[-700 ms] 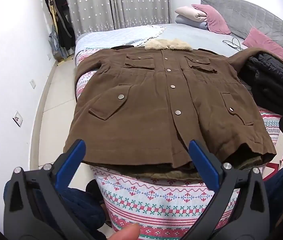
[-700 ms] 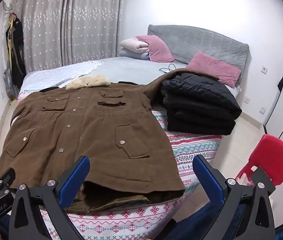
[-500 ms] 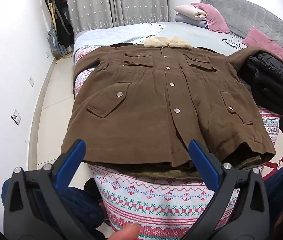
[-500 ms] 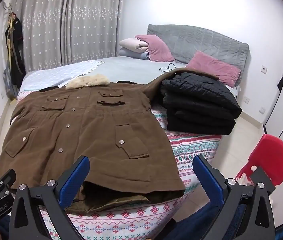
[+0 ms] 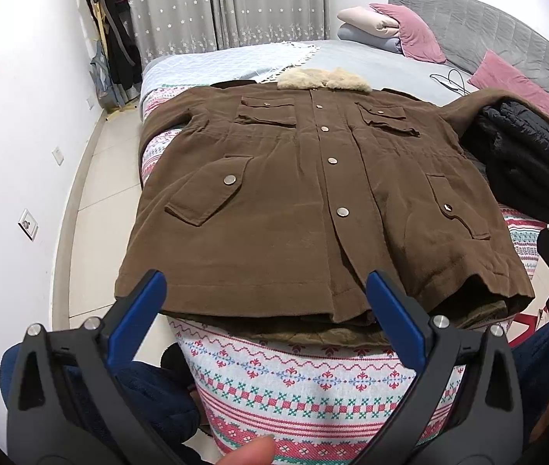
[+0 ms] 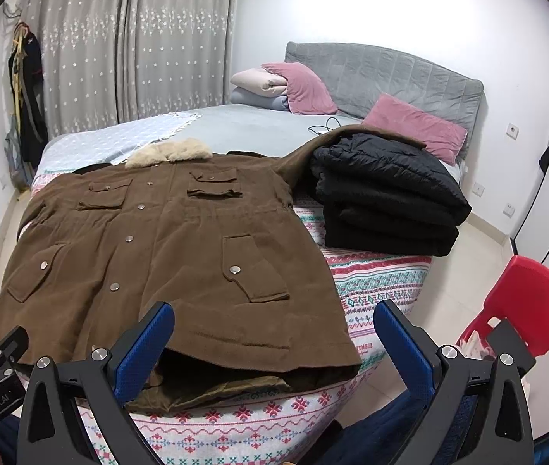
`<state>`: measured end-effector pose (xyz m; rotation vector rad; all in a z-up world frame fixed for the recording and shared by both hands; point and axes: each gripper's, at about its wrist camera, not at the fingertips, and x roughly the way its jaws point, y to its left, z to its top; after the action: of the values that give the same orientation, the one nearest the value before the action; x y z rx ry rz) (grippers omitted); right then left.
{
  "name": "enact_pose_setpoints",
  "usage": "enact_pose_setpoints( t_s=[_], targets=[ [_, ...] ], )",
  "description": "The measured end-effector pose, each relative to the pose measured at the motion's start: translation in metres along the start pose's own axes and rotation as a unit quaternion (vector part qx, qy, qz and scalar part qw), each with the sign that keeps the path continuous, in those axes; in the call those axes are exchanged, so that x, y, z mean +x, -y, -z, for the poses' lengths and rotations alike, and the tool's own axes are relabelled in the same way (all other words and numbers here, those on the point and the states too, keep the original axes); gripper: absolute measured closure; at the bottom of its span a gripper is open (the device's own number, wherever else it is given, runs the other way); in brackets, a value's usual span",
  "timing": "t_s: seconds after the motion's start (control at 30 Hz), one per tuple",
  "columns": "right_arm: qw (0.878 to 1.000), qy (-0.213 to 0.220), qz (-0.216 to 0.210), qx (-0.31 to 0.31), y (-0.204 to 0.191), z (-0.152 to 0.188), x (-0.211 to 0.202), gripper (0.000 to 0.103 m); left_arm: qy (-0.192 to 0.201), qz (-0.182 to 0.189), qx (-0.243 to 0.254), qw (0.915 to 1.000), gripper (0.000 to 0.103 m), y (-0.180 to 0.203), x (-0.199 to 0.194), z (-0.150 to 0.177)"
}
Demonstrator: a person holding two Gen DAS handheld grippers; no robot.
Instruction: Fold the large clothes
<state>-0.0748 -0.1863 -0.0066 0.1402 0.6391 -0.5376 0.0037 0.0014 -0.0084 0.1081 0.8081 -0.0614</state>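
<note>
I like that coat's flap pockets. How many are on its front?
4 on the brown coat: two chest pockets below the fur collar, and two lower pockets nearer the hem. Any on the back are hidden.

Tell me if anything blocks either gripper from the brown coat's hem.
Nothing visible does. The left gripper and right gripper are open just short of the brown coat, with only clear space between them and its hem.

White walls [image 6: 371, 7], starred grey curtains [image 6: 131, 46] (drawn), grey padded headboard [image 6: 390, 73], pale tiled floor [image 5: 92, 201]
</note>
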Motion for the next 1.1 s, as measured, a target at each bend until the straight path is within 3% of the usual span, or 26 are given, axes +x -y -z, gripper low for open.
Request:
enact_pose_setpoints(
  t_s=[1.1],
  targets=[
    [1.0, -0.002, -0.002, 0.0, -0.0013, 0.0031, 0.0027, 0.0, 0.009, 0.012, -0.007, 0.9999, 0.0, 0.0001, -0.0015, -0.0014]
  ],
)
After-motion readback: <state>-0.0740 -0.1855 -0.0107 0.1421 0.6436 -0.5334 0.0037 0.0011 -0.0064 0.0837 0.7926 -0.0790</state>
